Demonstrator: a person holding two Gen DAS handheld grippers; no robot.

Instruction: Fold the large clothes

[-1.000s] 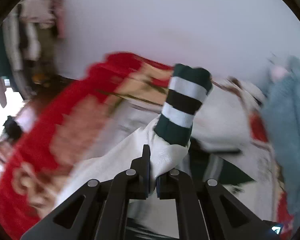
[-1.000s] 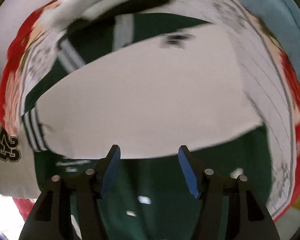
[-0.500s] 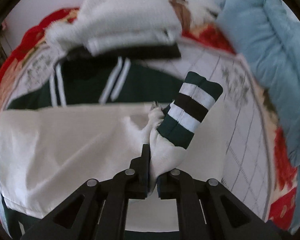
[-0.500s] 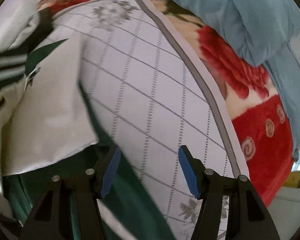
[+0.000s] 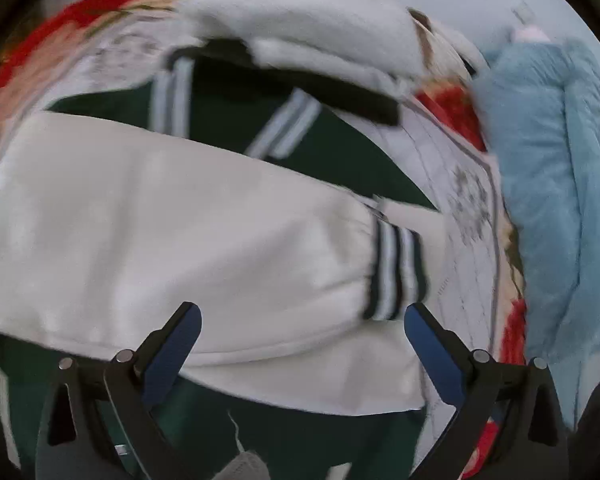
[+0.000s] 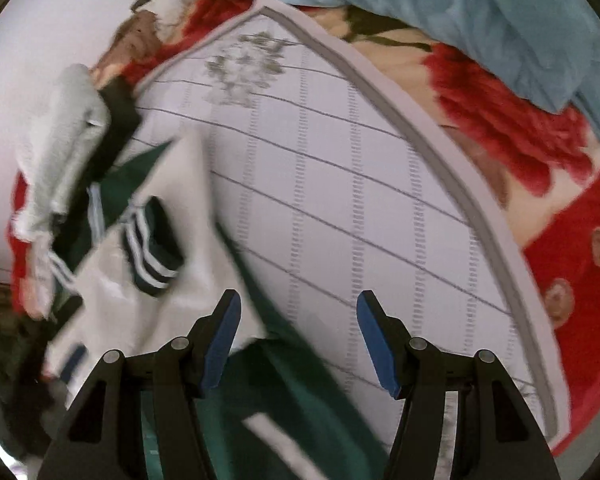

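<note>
On the bed, over a checked white mat [image 6: 340, 184], lies the jacket [image 5: 284, 152], green with white sleeves, and the fold looks to be at its sleeve stage. One white sleeve [image 5: 172, 240] lies straight across the green body, its striped cuff [image 5: 396, 276] flat, just ahead of the left hand-held gripper [image 5: 300, 332]. That gripper's jaws have just been opening and now stand wide, with the sleeve lying below them but no pad pressing on it, so the sleeve seems freshly laid down. The right hand-held gripper [image 6: 298, 332] hovers part open and empty over the jacket's green edge and the mat. The next move probably calls for taking the other sleeve or the hem, which I cannot clearly find in these blurred views, and laying it over squarely without dragging the placed sleeve askew. A white fleece garment [image 5: 324, 28] crowds the collar end and could snag. No containers are visible.
</note>
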